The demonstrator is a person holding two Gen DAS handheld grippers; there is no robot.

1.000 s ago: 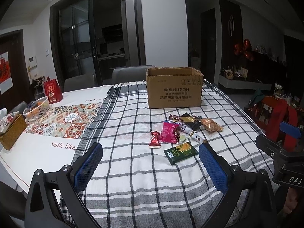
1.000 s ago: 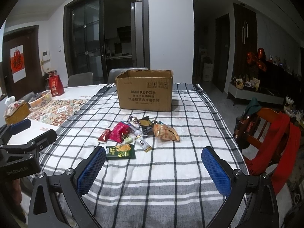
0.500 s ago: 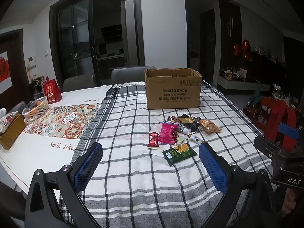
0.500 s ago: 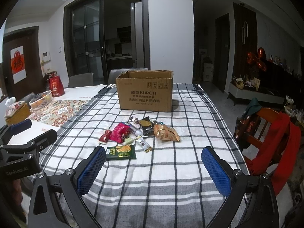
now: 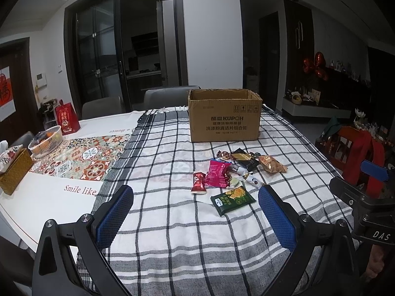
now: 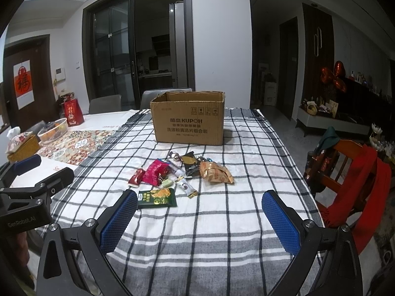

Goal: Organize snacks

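A pile of snack packets lies on the checked tablecloth (image 5: 172, 234): a green packet (image 5: 232, 200) (image 6: 157, 198), a pink one (image 5: 217, 176) (image 6: 156, 171), a small red one (image 5: 199, 185) (image 6: 136, 177), a black one (image 5: 244, 159) (image 6: 191, 164) and a gold one (image 5: 272, 164) (image 6: 216, 172). An open cardboard box (image 5: 224, 116) (image 6: 188, 117) stands behind them. My left gripper (image 5: 196, 206) is open and empty, near the pile's front. My right gripper (image 6: 199, 212) is open and empty, in front of the pile.
On the table's left are a white basket (image 5: 45, 141), a wicker tissue box (image 5: 13, 172) and a red gift bag (image 5: 67, 119). A wooden chair with a red cloth (image 6: 355, 172) stands at the right. Grey chairs (image 6: 165, 97) stand behind the table.
Both grippers have stayed open. The views have shifted only slightly; the snacks and box have not moved.
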